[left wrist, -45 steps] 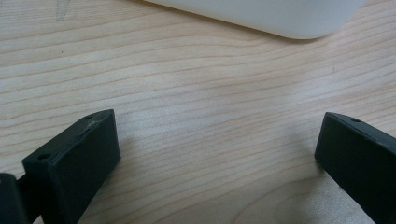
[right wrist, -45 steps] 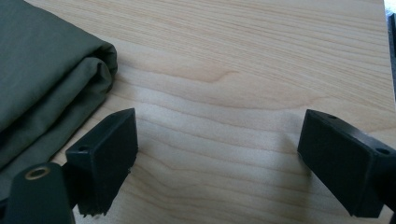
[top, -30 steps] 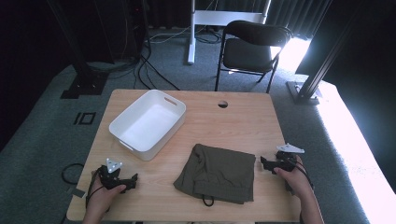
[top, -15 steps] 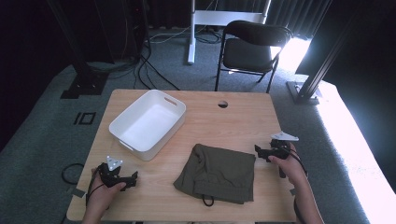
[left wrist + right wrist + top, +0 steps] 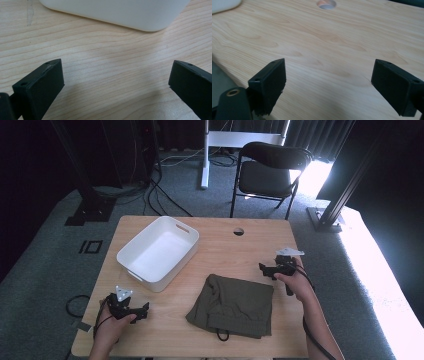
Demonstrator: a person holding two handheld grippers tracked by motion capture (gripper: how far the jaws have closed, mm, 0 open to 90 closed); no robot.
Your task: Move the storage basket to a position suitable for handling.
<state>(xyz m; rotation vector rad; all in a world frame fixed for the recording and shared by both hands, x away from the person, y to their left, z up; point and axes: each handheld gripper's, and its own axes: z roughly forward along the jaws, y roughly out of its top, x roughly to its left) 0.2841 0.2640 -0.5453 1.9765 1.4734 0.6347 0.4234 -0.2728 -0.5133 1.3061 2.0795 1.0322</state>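
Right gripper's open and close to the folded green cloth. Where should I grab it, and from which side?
Take the cloth at its far right corner, nearest the right gripper, coming in low from the right. It lies flat and folded on the table, so the layered edge there probably gives the jaws something to pinch; the middle offers no lip. The drawstring loop at its near edge looks too thin to hold reliably.

1. The white bin (image 5: 158, 251) is a rectangular plastic tub with rounded corners and a handle slot in its far end wall. It stands upright and empty on the left half of the table, turned at an angle to the table's edges.
2. The olive-green garment (image 5: 233, 305) lies folded flat in a rough rectangle at the near middle of the table, right of the bin and apart from it. A dark drawstring loop pokes out at its near edge.
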